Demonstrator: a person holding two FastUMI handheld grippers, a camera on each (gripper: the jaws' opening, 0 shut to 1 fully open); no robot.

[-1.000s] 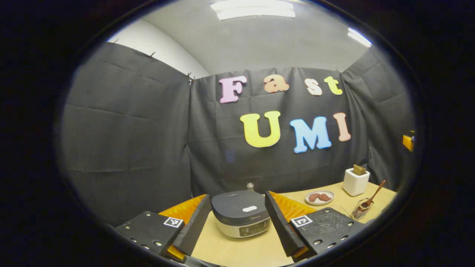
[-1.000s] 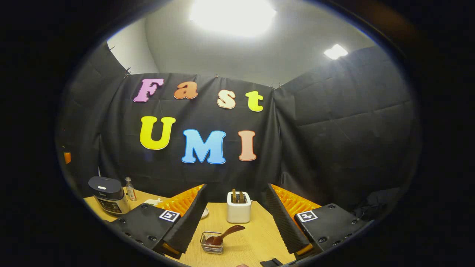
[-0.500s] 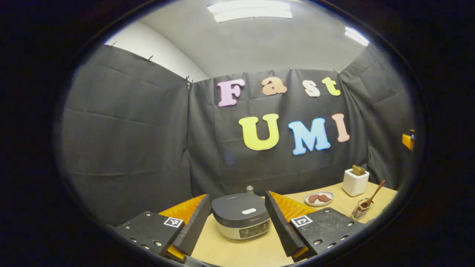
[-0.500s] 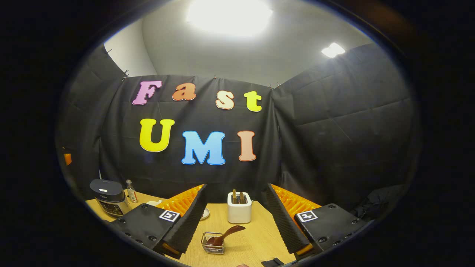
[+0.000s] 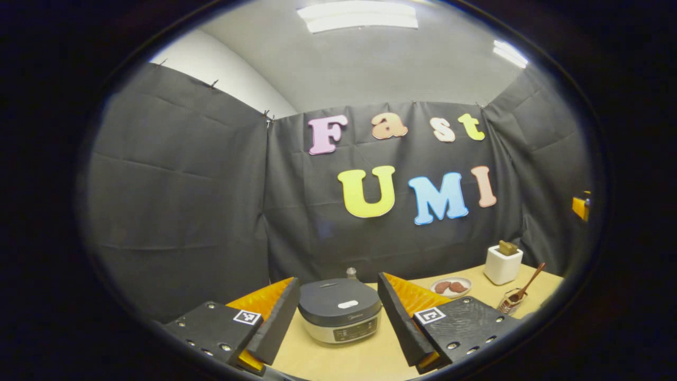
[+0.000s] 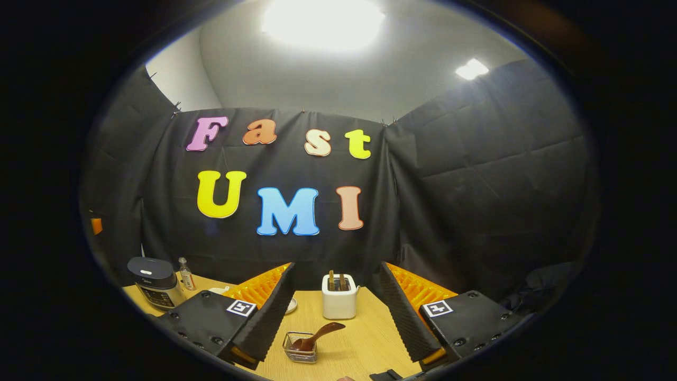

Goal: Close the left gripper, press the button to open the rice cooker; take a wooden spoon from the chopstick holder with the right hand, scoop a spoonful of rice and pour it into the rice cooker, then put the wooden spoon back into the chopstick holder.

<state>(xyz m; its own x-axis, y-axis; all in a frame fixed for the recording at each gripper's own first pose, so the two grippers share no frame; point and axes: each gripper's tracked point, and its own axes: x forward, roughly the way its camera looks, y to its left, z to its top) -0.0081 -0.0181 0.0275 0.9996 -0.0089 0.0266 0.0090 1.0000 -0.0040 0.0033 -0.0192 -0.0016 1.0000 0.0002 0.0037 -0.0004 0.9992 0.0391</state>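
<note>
- Black cloth hung as the booth's wall on three sides, creased and clipped along its top edge.
- Above the cloth, a pale wall and a grey ceiling showed.
- A long ceiling light glowed overhead, with a smaller light off to the side.
- A light wooden table stood against the cloth.
</note>
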